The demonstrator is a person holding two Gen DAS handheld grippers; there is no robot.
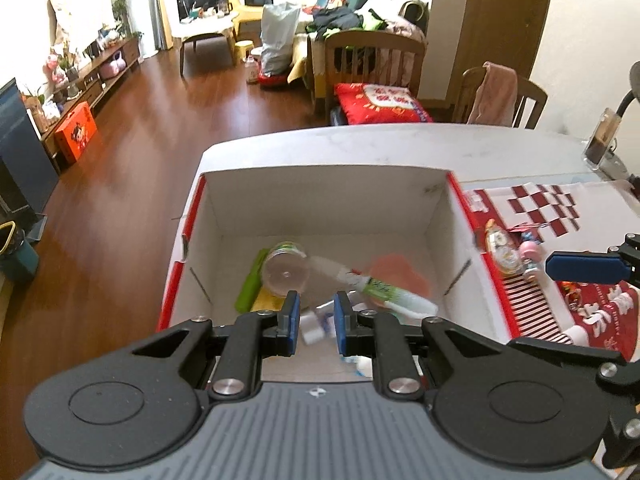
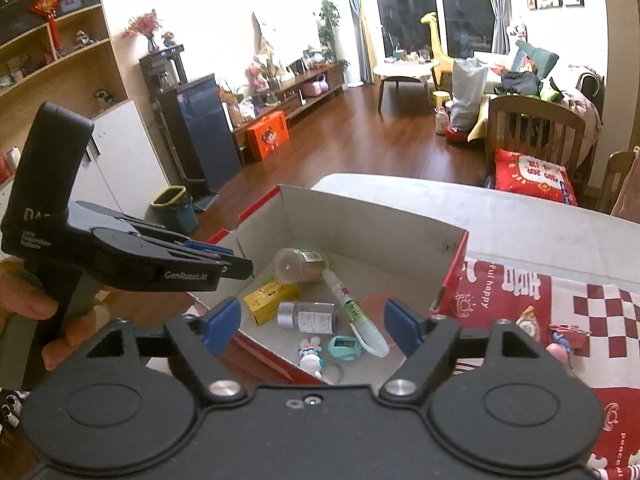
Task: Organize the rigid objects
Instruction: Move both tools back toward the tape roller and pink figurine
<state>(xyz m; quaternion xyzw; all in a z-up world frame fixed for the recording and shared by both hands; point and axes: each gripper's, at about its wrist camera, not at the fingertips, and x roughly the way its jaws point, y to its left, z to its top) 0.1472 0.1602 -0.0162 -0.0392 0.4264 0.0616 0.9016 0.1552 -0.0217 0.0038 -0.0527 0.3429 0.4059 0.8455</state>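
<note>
A red-and-white cardboard box (image 1: pixel 224 216) (image 2: pixel 304 216) stands on the table and holds several items: a clear jar (image 1: pixel 285 270) (image 2: pixel 298 266), a white-green tube (image 1: pixel 384 290) (image 2: pixel 354 312), a yellow packet (image 2: pixel 272 296), a silver-capped bottle (image 2: pixel 308 316), a bunny figure (image 2: pixel 311 356) and a teal gadget (image 2: pixel 344 346). My left gripper (image 1: pixel 316 318) hovers over the box, jaws slightly apart and empty. It also shows in the right wrist view (image 2: pixel 224 266). My right gripper (image 2: pixel 314 322) is open and empty above the box's near corner; one of its fingers (image 1: pixel 584 266) shows in the left wrist view.
A red patterned cloth (image 1: pixel 540 204) (image 2: pixel 560 304) covers the table right of the box, with small keychain toys (image 1: pixel 516 252) (image 2: pixel 560 344) on it. A phone on a stand (image 1: pixel 600 140) is at the far right. Chairs (image 1: pixel 372 64) stand beyond the table.
</note>
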